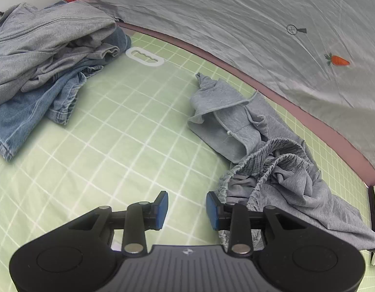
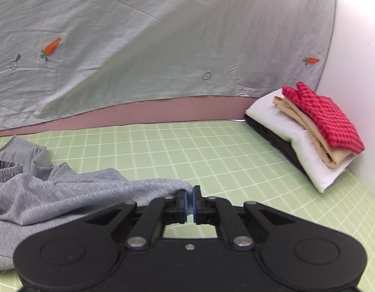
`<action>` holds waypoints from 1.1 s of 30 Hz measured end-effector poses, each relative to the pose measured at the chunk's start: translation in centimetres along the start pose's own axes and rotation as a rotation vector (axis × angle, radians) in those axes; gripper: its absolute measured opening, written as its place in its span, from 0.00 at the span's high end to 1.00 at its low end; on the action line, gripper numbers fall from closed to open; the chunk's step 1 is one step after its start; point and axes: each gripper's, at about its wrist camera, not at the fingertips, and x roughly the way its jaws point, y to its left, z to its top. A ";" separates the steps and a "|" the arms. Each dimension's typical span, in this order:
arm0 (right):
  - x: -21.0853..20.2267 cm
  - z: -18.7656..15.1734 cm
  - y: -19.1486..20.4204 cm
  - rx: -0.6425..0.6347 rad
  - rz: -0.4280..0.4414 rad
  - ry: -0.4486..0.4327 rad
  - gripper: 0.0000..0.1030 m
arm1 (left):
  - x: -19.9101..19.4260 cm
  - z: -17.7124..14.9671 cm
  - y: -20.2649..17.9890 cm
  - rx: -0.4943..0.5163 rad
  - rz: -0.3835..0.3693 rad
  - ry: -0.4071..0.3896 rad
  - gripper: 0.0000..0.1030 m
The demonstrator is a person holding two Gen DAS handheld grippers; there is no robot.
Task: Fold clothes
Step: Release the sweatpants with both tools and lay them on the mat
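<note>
Right tongs: pinched tight on my gray pants hem, so I can drag it flat.
Left tongs: wide apart, empty, beside the waistband.
Pants: crumpled on the green tabletop.

My left tool sits low with its blue pads spread wide apart. My right tool has its pads pressed nearly together, held level.
</note>
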 end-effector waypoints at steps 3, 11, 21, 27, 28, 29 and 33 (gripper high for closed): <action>0.5 -0.7 -4.6 0.137 0.003 0.046 0.96 | -0.7 -2.2 -2.1 0.023 -0.002 0.022 0.62; 0.9 -4.9 -10.5 0.275 0.092 0.184 0.87 | -1.3 -6.4 -6.7 0.073 -0.018 0.057 0.47; 1.4 -7.4 -11.0 0.214 0.169 0.224 0.57 | 1.4 -5.9 -8.9 0.037 0.024 0.061 0.47; 3.0 -5.6 -6.7 0.108 0.250 0.203 0.56 | 2.9 -3.9 -8.3 0.028 0.069 0.072 0.47; 3.0 -5.3 -5.9 0.087 0.269 0.199 0.56 | 3.1 -3.7 -8.1 0.024 0.074 0.077 0.47; 3.1 -5.0 -5.0 0.070 0.293 0.198 0.56 | 3.4 -3.7 -7.9 0.020 0.076 0.083 0.47; 3.3 -4.5 -1.6 -0.022 0.379 0.192 0.53 | 4.3 -3.6 -6.9 -0.017 0.063 0.109 0.48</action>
